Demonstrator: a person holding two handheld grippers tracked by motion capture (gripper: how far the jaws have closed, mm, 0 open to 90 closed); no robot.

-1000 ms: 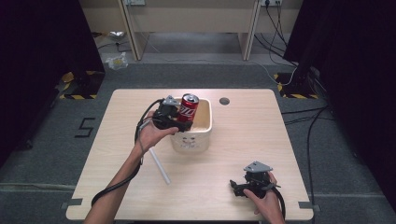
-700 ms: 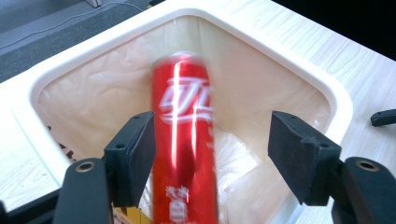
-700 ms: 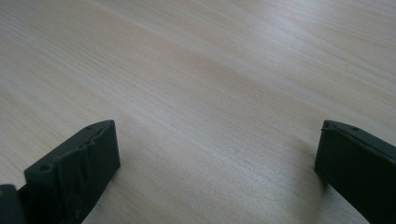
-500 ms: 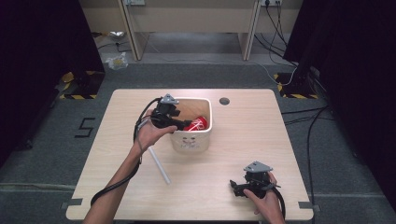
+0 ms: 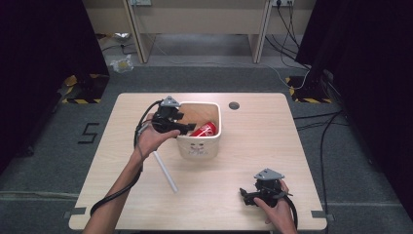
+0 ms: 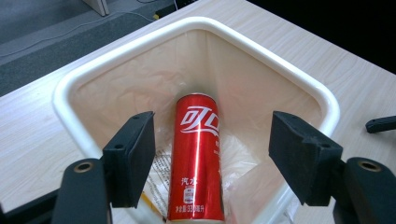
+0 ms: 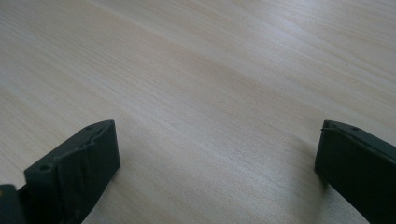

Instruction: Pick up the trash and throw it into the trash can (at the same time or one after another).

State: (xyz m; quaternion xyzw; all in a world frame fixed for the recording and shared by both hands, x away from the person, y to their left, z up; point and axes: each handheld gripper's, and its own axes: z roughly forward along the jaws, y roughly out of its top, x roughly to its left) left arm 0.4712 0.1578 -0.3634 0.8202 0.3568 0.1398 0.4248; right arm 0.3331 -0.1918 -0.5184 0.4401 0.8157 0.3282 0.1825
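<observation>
Can (image 6: 198,154) below left hand-held gripper (image 6: 210,158)

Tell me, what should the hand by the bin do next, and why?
Probably lift the left tool up and away from the white bin. The red can already lies inside the bin, and the tool's jaws stand open on either side of it without touching. The white tube on the table looks like the likely next thing to fetch.
</observation>
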